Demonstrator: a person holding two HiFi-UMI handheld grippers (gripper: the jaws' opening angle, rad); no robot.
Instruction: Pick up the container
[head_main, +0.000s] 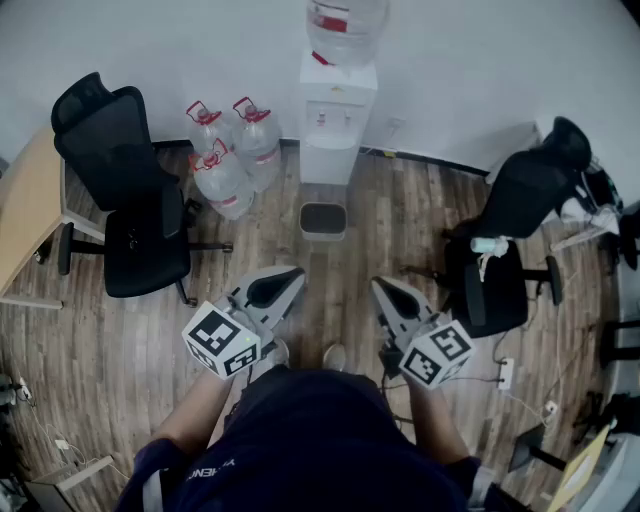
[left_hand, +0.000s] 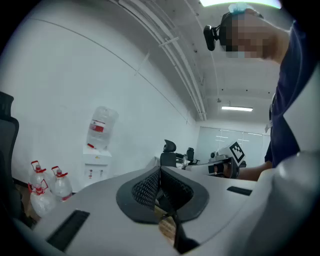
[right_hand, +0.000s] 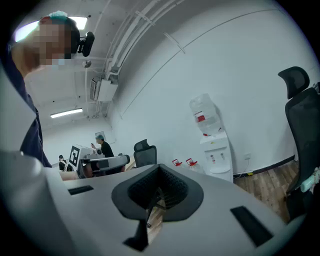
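Observation:
A small dark container (head_main: 323, 220) stands on the wood floor in front of the white water dispenser (head_main: 335, 115). Both grippers are held at waist height, pointing toward it and well short of it. In the head view my left gripper (head_main: 288, 277) is at centre left and my right gripper (head_main: 384, 287) at centre right. The left gripper (left_hand: 160, 172) has its jaws pressed together with nothing between them. The right gripper (right_hand: 159, 170) is likewise shut and empty. The container does not show in either gripper view.
Three large water bottles (head_main: 232, 150) stand left of the dispenser. A black office chair (head_main: 130, 200) is at the left beside a wooden desk (head_main: 25, 210). Another black chair (head_main: 505, 245) is at the right. Cables and a power strip (head_main: 505, 373) lie on the floor at the right.

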